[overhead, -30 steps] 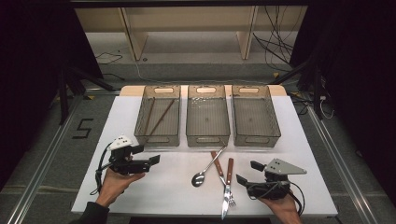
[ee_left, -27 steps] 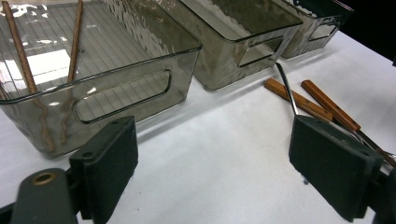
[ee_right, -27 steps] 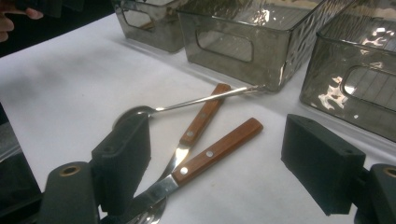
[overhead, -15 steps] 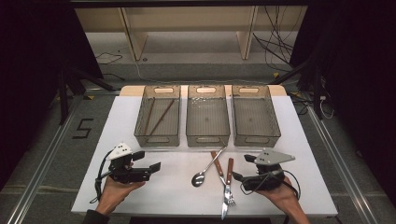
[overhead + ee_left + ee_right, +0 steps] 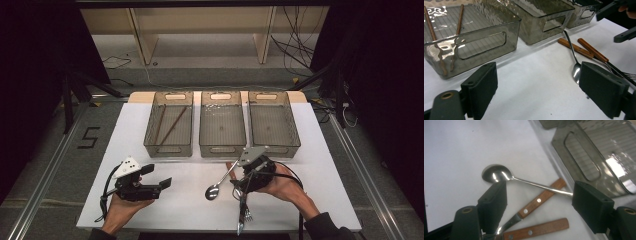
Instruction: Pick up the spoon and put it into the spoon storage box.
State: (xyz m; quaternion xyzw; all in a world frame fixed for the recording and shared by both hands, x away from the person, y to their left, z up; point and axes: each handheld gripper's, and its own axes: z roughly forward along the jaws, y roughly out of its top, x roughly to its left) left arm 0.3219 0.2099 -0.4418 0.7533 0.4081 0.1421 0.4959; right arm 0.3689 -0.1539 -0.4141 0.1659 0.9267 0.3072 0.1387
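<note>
A steel spoon lies on the white table, its handle crossing a fork and a knife with wooden handles. My right gripper hovers over them, open. Its jaws have just been closing a little. In the right gripper view the spoon stretches across the gap between the jaws of my right gripper, above two wooden handles, and the pads touch nothing. My left gripper is open at the front left with bare table in front of it. The left gripper view has the spoon by its right jaw.
Three smoky clear bins stand side by side at the back. The left bin holds two brown chopsticks. The middle bin and right bin look bare inside. The table's front edge runs just below both hands.
My right gripper has moved left and toward the bins, from the front right corner to above the cutlery. The left gripper has hardly moved.
</note>
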